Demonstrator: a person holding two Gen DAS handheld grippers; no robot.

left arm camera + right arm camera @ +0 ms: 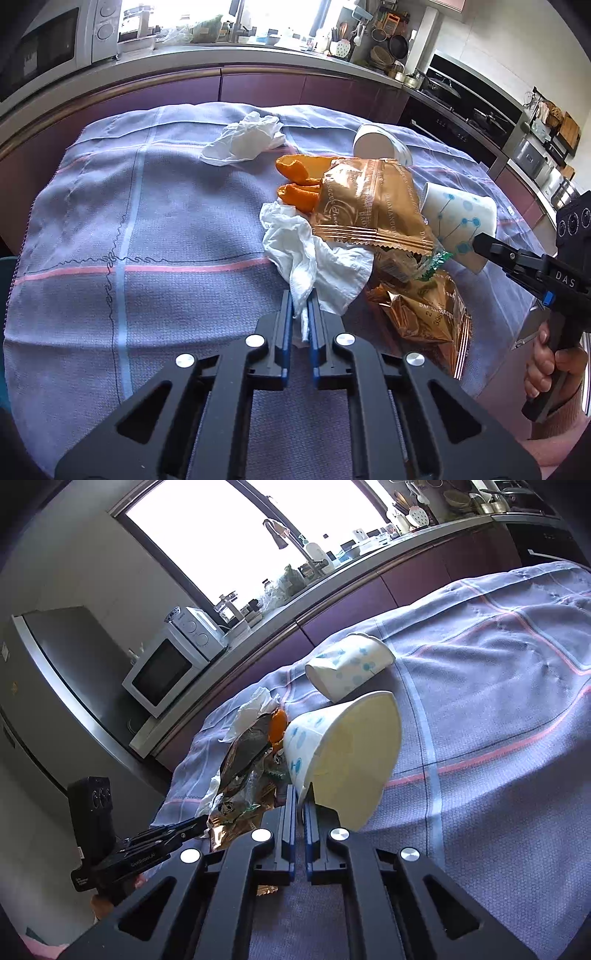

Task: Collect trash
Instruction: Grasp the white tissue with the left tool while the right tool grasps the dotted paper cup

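Left gripper point(300, 302): clamped on a white napkin point(314, 258) beside the gold wrappers point(365, 206).
Right gripper point(300, 794): pinching the rim of a tipped paper cup point(343, 753).
Surface: checked cloth point(147, 229); orange peel point(295, 170) at 12 o'clock of the napkin.
Open room: bare cloth toward 9 o'clock.
Right view only: fridge point(55, 686).
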